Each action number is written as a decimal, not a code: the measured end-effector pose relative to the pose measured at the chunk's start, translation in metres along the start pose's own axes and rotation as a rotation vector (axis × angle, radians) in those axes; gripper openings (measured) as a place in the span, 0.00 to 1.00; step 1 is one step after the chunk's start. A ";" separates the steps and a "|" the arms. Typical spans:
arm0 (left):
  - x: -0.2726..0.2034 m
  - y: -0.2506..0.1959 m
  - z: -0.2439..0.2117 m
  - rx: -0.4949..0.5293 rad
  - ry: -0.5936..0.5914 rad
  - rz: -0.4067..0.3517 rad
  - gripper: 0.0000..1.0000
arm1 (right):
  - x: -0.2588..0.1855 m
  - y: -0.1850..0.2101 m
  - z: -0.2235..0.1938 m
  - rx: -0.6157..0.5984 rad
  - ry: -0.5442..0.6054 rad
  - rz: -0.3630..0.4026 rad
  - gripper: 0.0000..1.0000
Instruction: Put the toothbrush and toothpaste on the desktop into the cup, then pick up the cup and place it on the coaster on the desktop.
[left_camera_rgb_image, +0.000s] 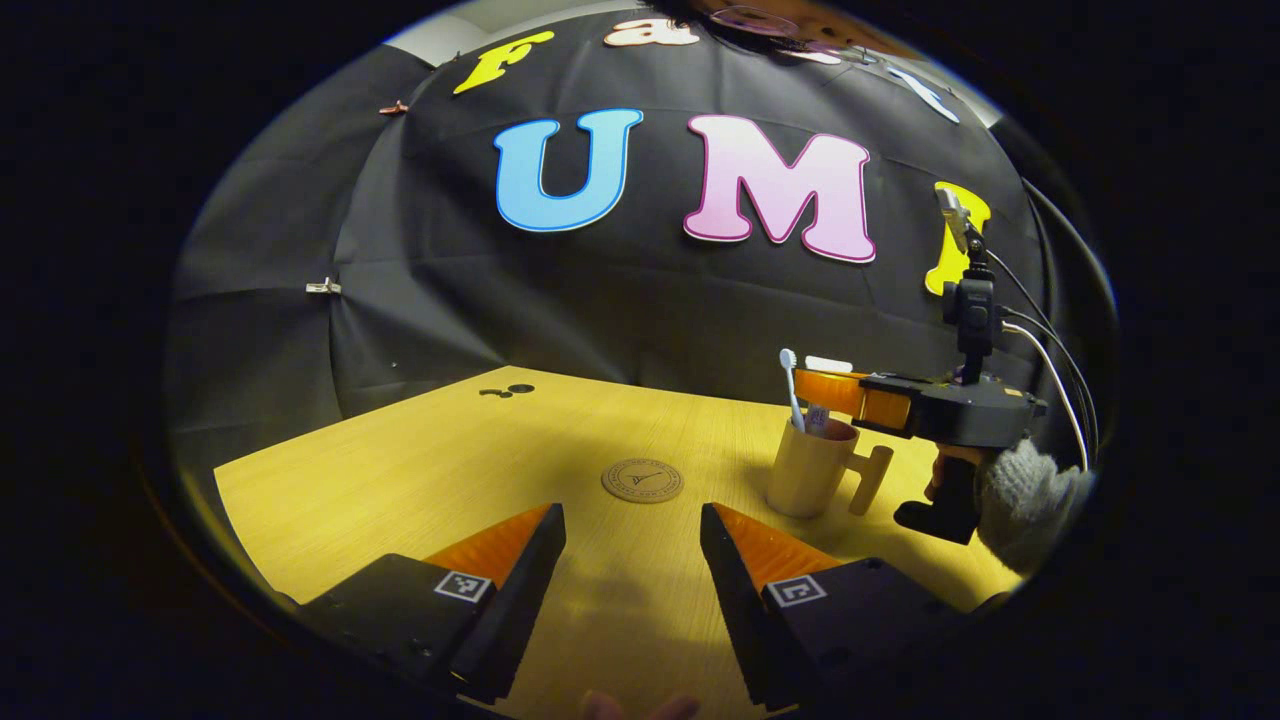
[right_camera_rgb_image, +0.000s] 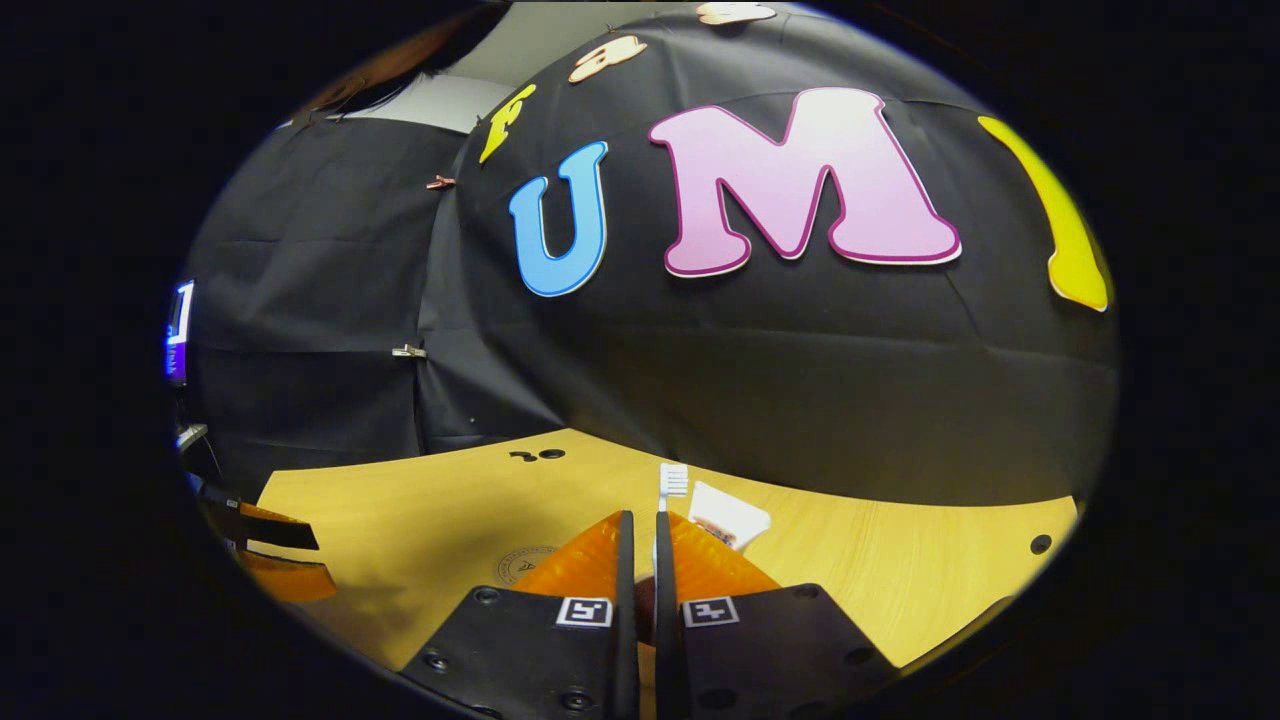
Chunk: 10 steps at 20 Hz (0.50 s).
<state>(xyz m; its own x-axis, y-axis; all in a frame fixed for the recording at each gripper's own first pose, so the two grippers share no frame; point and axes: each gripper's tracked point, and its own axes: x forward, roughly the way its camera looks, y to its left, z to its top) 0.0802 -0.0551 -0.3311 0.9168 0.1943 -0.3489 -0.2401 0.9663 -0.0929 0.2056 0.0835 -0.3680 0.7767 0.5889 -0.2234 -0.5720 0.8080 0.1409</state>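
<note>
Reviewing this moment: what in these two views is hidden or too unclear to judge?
- Right gripper view: the right tongs cover the toothbrush handle, so whether they press on it cannot be told.
- Right gripper view: the same tongs cover the lower toothpaste and part of the coaster.
- Left gripper view: the cup wall hides how deep both items sit.
- Left gripper view: the coaster's print is too small to read.

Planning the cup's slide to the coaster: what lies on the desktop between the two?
Nothing: in the left gripper view, the stretch of desktop between the cup and the coaster is bare wood, with only shadow across it.
</note>
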 end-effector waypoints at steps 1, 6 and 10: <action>0.000 0.000 0.000 0.002 0.001 -0.006 0.85 | -0.006 0.000 0.004 -0.002 0.003 0.000 0.11; 0.003 0.004 0.009 0.010 -0.006 -0.044 0.85 | -0.040 -0.008 0.016 -0.028 0.073 -0.004 0.21; 0.004 0.008 0.011 0.013 -0.008 -0.079 0.84 | -0.069 -0.007 -0.002 -0.047 0.240 -0.003 0.33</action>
<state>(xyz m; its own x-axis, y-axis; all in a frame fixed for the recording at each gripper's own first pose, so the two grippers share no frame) 0.0856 -0.0445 -0.3234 0.9353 0.1185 -0.3334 -0.1625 0.9808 -0.1075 0.1553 0.0367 -0.3559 0.6968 0.5606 -0.4475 -0.5858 0.8048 0.0959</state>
